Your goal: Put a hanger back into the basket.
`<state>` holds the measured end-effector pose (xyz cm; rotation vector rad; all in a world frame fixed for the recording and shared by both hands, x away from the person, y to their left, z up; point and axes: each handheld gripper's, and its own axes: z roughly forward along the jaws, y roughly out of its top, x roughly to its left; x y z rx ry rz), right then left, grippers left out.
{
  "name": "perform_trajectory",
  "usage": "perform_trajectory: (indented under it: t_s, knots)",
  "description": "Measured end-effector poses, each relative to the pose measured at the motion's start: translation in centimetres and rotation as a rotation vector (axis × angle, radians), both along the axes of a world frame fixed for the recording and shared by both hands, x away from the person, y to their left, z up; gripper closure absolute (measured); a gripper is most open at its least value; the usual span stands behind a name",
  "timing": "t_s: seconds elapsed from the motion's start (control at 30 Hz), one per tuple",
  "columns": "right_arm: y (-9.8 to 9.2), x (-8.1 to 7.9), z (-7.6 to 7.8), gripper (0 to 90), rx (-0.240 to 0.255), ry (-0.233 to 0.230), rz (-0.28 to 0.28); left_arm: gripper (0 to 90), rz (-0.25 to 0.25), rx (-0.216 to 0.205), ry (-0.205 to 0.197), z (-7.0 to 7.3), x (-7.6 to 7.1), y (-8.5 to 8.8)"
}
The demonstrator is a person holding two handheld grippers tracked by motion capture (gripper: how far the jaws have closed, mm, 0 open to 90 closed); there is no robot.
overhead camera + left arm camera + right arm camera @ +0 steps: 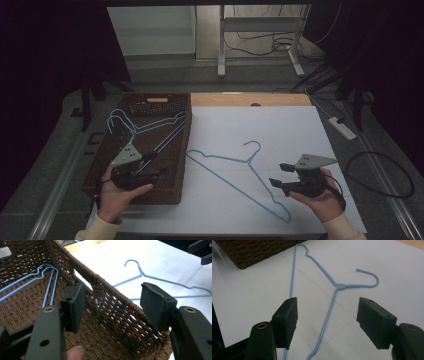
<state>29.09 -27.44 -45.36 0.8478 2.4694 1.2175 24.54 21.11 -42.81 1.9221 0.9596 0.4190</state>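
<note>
Both tongs released: left tongs (112,306) hover over the brown woven wicker basket (176,165) holding light-blue wire hangers (145,127), right tongs (328,322) above the light-blue wire hanger (235,172) lying flat on the white table (280,125).

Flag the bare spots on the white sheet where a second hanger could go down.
Free: the far strip of white sheet beyond the blue hanger, and the near-left corner between that hanger and the wicker basket. Crowded: the sheet's middle, crossed by the hanger, and the right edge by the right gripper. The basket already holds blue hangers.
</note>
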Motion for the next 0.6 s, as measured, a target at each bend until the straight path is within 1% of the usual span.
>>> perform_trajectory:
  t_s: [0.1, 0.17, 0.27, 0.3, 0.37, 0.47, 0.53, 0.6]
  knots:
    - [0.5, -0.1, -0.3, 34.3, -0.022, 0.035, -0.007, 38.2, -0.005, 0.002, 0.002, -0.1, 0.0, -0.1]
    - [0.8, -0.2, -0.6, 38.8, -0.037, 0.054, -0.006, 38.2, -0.007, 0.004, 0.005, -0.2, 0.0, -0.2]
    - [1.3, -0.3, -1.0, 40.5, -0.062, 0.087, -0.007, 38.2, -0.013, 0.009, 0.013, -0.5, 0.1, -0.4]
    - [1.5, -0.3, -1.2, 43.2, -0.07, 0.101, -0.01, 38.2, -0.015, 0.011, 0.015, -0.6, 0.1, -0.4]
    - [2.0, -0.4, -1.6, 54.3, -0.094, 0.137, -0.004, 38.2, -0.017, 0.011, 0.016, -0.7, 0.1, -0.5]
    - [2.5, -0.4, -1.8, 67.2, -0.116, 0.186, -0.009, 38.2, -0.019, 0.011, 0.017, -0.7, 0.0, -0.4]
    - [2.8, -0.5, -2.1, 81.6, -0.136, 0.206, -0.025, 38.2, -0.018, 0.011, 0.017, -0.7, 0.0, -0.4]
    - [3.1, -0.5, -2.5, 89.8, -0.178, 0.23, -0.034, 38.2, -0.019, 0.011, 0.017, -0.7, 0.0, -0.4]
